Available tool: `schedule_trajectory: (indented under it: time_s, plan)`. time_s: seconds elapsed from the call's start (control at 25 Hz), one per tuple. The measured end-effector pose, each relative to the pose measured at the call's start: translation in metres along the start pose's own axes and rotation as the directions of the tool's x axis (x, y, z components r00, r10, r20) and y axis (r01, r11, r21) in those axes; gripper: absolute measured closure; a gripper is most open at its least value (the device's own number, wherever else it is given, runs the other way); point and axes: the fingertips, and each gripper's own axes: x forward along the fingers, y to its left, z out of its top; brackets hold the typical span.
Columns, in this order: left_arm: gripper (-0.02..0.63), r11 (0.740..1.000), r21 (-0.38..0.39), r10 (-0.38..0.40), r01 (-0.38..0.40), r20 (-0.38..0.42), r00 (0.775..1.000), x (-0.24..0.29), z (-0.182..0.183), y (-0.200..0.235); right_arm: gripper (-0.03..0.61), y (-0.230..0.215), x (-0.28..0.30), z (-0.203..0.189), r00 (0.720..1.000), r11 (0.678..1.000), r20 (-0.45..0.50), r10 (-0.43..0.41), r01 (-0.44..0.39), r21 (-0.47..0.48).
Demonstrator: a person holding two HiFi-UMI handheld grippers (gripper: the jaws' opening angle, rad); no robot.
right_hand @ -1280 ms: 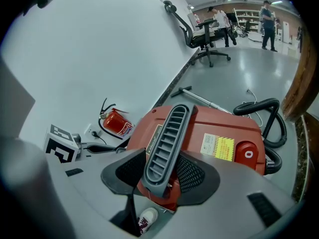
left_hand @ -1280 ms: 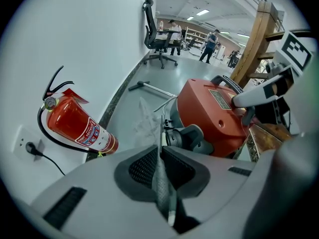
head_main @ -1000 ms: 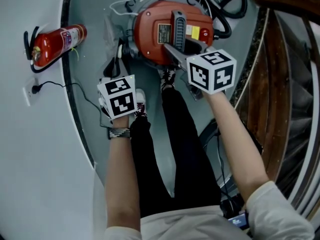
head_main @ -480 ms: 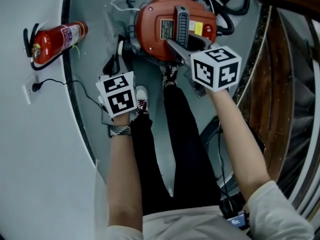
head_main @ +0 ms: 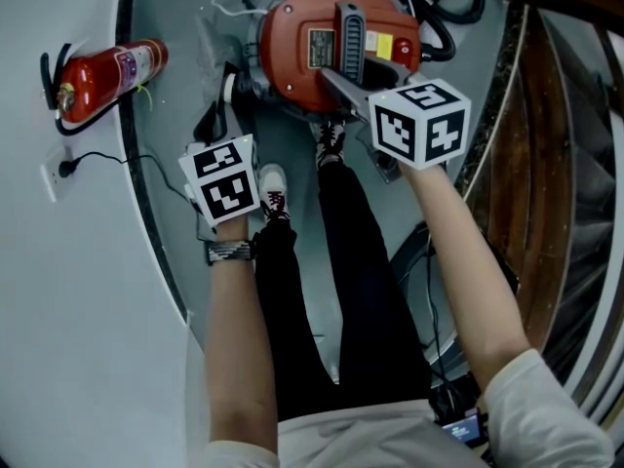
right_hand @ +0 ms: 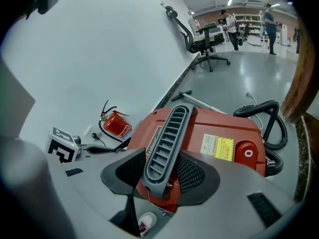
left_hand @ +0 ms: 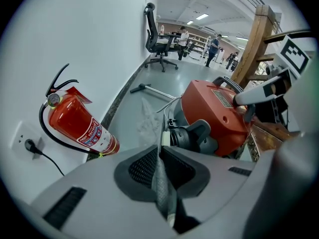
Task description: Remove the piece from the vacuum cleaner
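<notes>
Grey polished floor (head_main: 180, 27) runs beside a curved white wall (head_main: 58, 339), seen from above. On the floor sits a round red plastic vacuum cleaner (head_main: 292, 52). The right gripper (right_hand: 159, 169) grasps its dark grey ribbed carrying handle (right_hand: 169, 128), with a pad on either side. The left gripper (left_hand: 160, 158) is clenched on a thin grey flat piece (left_hand: 162, 193), seen edge-on, near the vacuum's dark grey side port (left_hand: 192, 136). Whether the piece is attached there is unclear. It seems best to keep the handle steady as an anchor and draw the piece straight away from the body, without twisting.
</notes>
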Motion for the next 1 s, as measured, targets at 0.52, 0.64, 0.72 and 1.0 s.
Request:
schedule_trajectory:
  time_s: [0.52,0.64,0.72,1.0]
  plan:
    - [0.577,1.000,0.017,0.006,-0.006,0.011,1.000,-0.0002,-0.0015,0.0042,0.382,0.0005,-0.0006,0.0000,1.000,1.000,0.011,0.010,-0.010,-0.012]
    - [0.577,1.000,0.028,0.004,-0.004,0.012,1.000,-0.0002,-0.0016,0.0050,0.382,0.0007,-0.0006,0.0002,1.000,1.000,0.015,0.009,-0.009,-0.013]
    - [0.577,1.000,0.031,0.004,-0.005,0.014,1.000,-0.0004,-0.0017,0.0057,0.382,0.0012,-0.0002,0.0002,1.000,1.000,0.016,0.010,-0.010,-0.013]
    - [0.575,0.999,0.044,0.002,-0.003,0.020,1.000,-0.0008,-0.0019,0.0064,0.382,0.0012,-0.0005,0.0003,1.000,1.000,0.026,0.008,-0.007,-0.012]
